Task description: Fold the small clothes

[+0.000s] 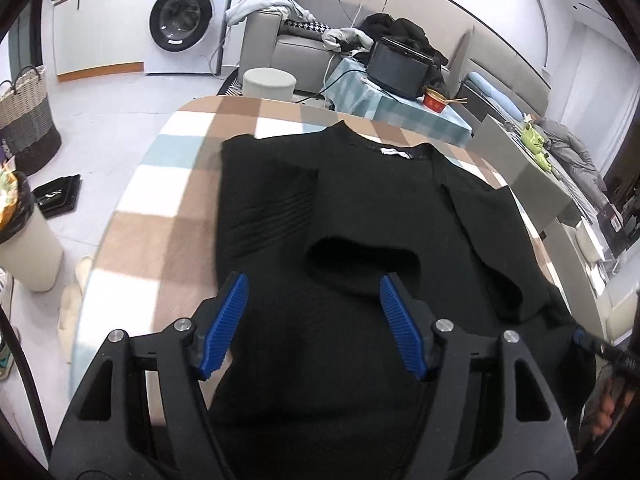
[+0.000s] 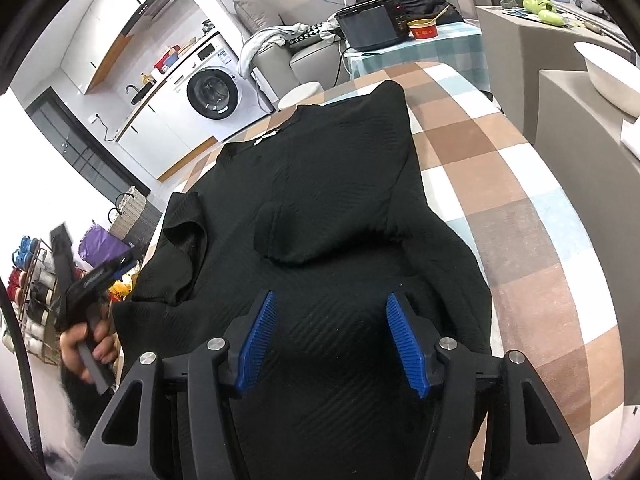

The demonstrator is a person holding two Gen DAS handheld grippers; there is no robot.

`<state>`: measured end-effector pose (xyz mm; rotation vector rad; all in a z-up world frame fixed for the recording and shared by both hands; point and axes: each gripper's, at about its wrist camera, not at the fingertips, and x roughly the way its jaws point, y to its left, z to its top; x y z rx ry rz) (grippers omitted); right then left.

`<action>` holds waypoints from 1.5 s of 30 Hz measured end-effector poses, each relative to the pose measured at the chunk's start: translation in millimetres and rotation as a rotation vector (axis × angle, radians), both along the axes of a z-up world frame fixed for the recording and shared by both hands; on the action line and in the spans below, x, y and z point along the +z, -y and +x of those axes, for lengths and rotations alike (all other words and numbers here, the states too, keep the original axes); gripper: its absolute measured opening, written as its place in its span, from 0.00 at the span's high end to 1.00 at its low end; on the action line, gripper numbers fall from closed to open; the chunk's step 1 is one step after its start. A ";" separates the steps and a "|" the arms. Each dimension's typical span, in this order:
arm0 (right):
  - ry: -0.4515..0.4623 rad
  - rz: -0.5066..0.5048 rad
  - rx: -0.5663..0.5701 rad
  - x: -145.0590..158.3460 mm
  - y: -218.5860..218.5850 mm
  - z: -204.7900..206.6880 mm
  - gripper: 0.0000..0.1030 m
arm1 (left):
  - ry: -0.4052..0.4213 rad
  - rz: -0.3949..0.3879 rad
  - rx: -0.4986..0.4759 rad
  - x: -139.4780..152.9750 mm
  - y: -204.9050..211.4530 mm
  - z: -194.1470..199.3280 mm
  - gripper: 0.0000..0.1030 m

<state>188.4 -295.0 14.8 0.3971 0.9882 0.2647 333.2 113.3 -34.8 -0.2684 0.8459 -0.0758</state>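
A black knit top (image 1: 360, 208) lies flat on the checked tablecloth (image 1: 160, 232), collar with a white label at the far side, both short sleeves folded in over the body. My left gripper (image 1: 314, 292) is open over the near hem and holds nothing. In the right wrist view the same top (image 2: 320, 200) lies under my right gripper (image 2: 330, 308), which is open and empty above the hem. The left gripper (image 2: 120, 260) also shows at the top's left edge, held in a hand. The right gripper's tip (image 1: 580, 336) shows at the top's right edge.
The round table's edge (image 1: 92, 280) curves at the left, with a waste bin (image 1: 24, 248) and a woven basket (image 1: 28, 120) on the floor beyond. Behind stand a washing machine (image 1: 184, 20), a sofa, and a side table with a black appliance (image 1: 396, 66) and a red bowl (image 1: 436, 100).
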 end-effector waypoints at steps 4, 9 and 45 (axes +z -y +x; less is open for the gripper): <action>-0.005 -0.013 -0.006 1.1 -0.4 -4.1 0.43 | -0.033 0.043 -0.023 -9.3 18.3 35.1 0.42; -0.012 -0.009 -0.021 -2.7 2.0 -7.6 0.43 | -0.128 -0.001 -0.039 -31.9 24.7 71.4 0.92; -0.035 -0.024 -0.098 -3.8 27.5 -32.5 0.43 | -0.018 -0.079 -0.015 -16.8 45.9 95.0 0.33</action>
